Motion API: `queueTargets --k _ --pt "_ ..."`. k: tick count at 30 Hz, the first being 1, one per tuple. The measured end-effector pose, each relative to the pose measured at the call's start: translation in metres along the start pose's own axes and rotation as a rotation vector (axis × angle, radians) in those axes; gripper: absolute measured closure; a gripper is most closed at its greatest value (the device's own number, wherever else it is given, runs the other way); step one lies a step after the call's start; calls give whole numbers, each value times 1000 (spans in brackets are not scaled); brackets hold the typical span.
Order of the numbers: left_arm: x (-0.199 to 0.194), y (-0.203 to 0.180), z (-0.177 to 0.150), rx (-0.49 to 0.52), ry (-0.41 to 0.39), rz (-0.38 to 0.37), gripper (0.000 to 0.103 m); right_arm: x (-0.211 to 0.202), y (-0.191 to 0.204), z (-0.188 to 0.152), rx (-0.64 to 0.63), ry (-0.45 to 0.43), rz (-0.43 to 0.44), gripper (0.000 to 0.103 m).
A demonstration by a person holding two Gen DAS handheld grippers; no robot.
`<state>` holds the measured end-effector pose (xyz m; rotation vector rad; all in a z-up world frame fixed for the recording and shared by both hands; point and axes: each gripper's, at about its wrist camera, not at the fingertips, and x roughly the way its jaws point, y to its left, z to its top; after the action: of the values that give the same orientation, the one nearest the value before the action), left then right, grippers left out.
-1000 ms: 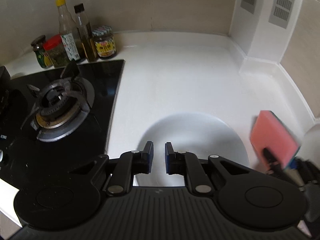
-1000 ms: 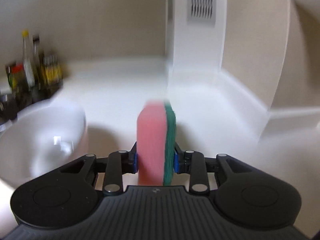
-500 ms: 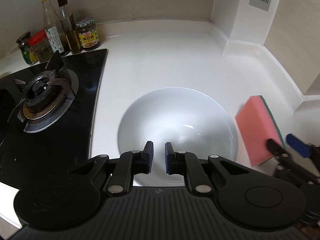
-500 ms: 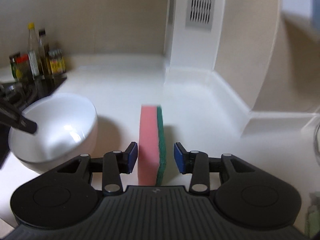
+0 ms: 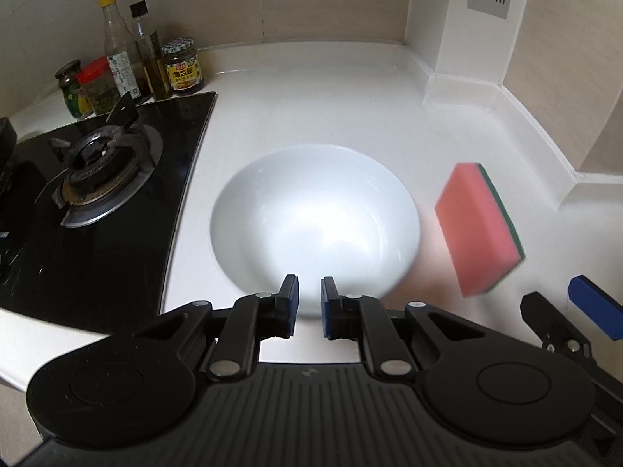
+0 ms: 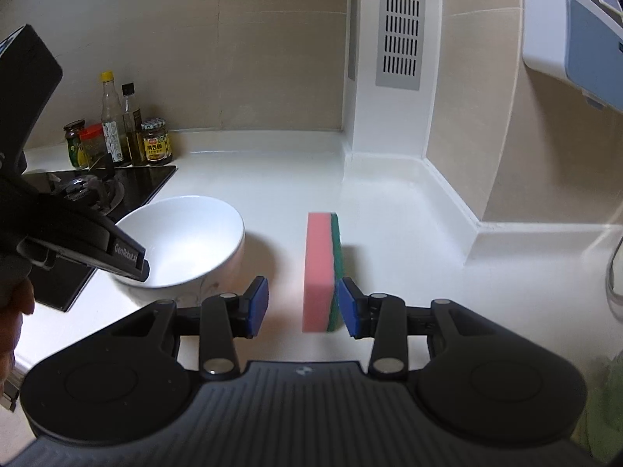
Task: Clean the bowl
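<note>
Two free grippers: right gripper (image 6: 303, 305), jaws just opened, stands beside the released sponge (image 6: 321, 268); left gripper (image 5: 309, 305), narrowly parted, holds nothing. Steady the bowl (image 5: 315, 222) first.

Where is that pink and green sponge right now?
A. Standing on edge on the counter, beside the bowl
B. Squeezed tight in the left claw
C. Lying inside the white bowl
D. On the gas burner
A: the sponge stands on its edge on the white counter, right of the bowl, with the right claw open around it.
</note>
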<state>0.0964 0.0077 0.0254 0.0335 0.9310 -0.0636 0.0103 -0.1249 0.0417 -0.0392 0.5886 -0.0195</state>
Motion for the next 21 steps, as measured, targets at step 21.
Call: queueTargets --k 21 --pt "-55 -8 -74 -58 37 52 92 -56 -8 -34 -29 16 73 68"
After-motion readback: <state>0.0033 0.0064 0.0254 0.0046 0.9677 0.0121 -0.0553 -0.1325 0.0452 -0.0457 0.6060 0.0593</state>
